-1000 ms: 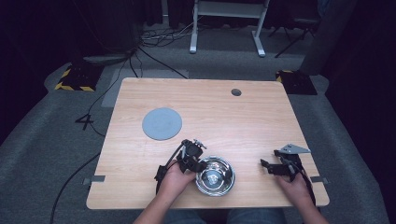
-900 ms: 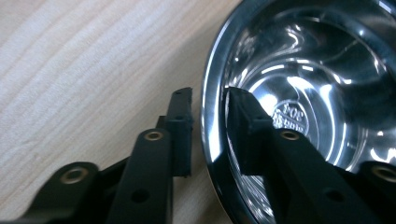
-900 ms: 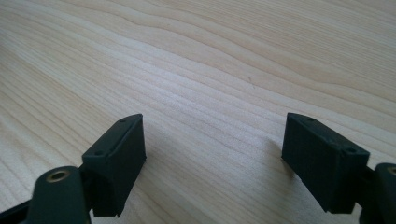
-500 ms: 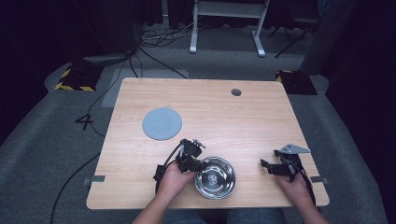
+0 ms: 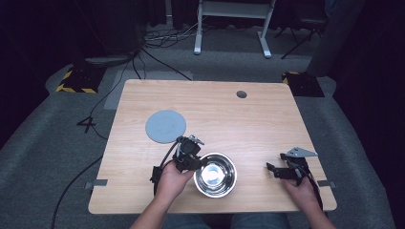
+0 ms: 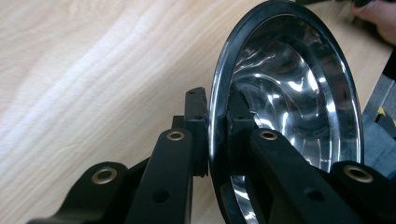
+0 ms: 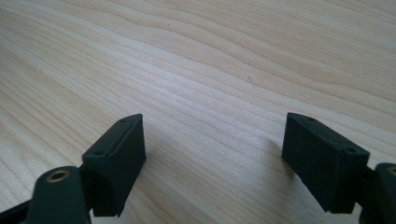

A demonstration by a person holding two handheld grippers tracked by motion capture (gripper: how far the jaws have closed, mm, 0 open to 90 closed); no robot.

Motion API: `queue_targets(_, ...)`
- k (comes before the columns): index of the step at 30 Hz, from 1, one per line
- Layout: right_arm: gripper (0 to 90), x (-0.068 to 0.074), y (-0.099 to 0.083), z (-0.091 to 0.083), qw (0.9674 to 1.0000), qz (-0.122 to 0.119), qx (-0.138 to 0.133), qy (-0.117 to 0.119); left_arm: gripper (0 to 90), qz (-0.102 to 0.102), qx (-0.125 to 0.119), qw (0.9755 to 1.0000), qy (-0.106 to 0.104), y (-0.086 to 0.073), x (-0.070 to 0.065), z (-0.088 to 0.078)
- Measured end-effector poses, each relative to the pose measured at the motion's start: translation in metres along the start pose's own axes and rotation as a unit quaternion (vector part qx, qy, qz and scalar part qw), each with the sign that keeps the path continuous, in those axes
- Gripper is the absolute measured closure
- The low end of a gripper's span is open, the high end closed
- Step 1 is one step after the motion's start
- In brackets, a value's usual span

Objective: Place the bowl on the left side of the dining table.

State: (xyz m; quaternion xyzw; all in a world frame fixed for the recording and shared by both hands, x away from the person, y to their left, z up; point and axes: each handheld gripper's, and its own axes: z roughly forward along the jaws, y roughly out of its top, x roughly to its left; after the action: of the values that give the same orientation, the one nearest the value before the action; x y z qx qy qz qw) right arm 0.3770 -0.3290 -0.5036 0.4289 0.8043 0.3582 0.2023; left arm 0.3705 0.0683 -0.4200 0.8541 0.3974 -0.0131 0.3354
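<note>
The steel bowl [image 5: 215, 174], near the table's [image 5: 248, 124] near edge, is pinched at its left rim by the left gripper [image 5: 193, 162], presumably for moving, while the right gripper [image 5: 273, 170] is rested spread and empty.

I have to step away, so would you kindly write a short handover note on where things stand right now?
Left gripper: shut on the rim of the steel bowl, one jaw inside, one outside.
Right gripper: open, empty, low over bare wood at the table's right front.
Steel bowl: upright at the front edge, centre. Grey round disc: flat, left of centre, apart from the bowl.
Done: bowl gripped.
Left: probably moving the bowl, perhaps onto the disc; the destination is my guess.
</note>
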Motion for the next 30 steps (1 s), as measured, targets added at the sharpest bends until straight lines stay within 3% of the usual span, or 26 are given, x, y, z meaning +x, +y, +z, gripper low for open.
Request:
queue_targets(5,21.7,0.000,0.000,0.000,1.0000,0.000,0.000,0.000,83.3,-0.007,-0.008,0.9997,0.020,0.006,0.008,-0.014)
queue_targets(7,21.7,0.000,0.000,0.000,1.0000,0.000,0.000,0.000,83.3,-0.013,-0.012,0.9997,0.014,0.007,0.012,-0.018)
queue_targets(8,21.7,0.000,0.000,0.000,1.0000,0.000,0.000,0.000,83.3,-0.014,-0.018,0.9995,0.023,0.008,0.013,-0.020)
queue_targets(9,21.7,0.000,0.000,0.000,1.0000,0.000,0.000,0.000,83.3,-0.019,-0.017,0.9995,0.016,0.009,0.014,-0.022)
queue_targets(14,21.7,0.000,0.000,0.000,1.0000,0.000,0.000,0.000,83.2,-0.026,-0.038,0.9986,0.026,0.010,0.018,-0.032)
queue_targets(17,21.7,0.000,0.000,0.000,1.0000,0.000,0.000,0.000,83.2,-0.043,-0.056,0.9974,0.015,0.009,0.023,-0.036)
queue_targets(30,21.7,0.000,0.000,0.000,1.0000,0.000,-0.001,0.000,83.2,-0.069,-0.081,0.9930,0.051,0.010,0.039,-0.047)
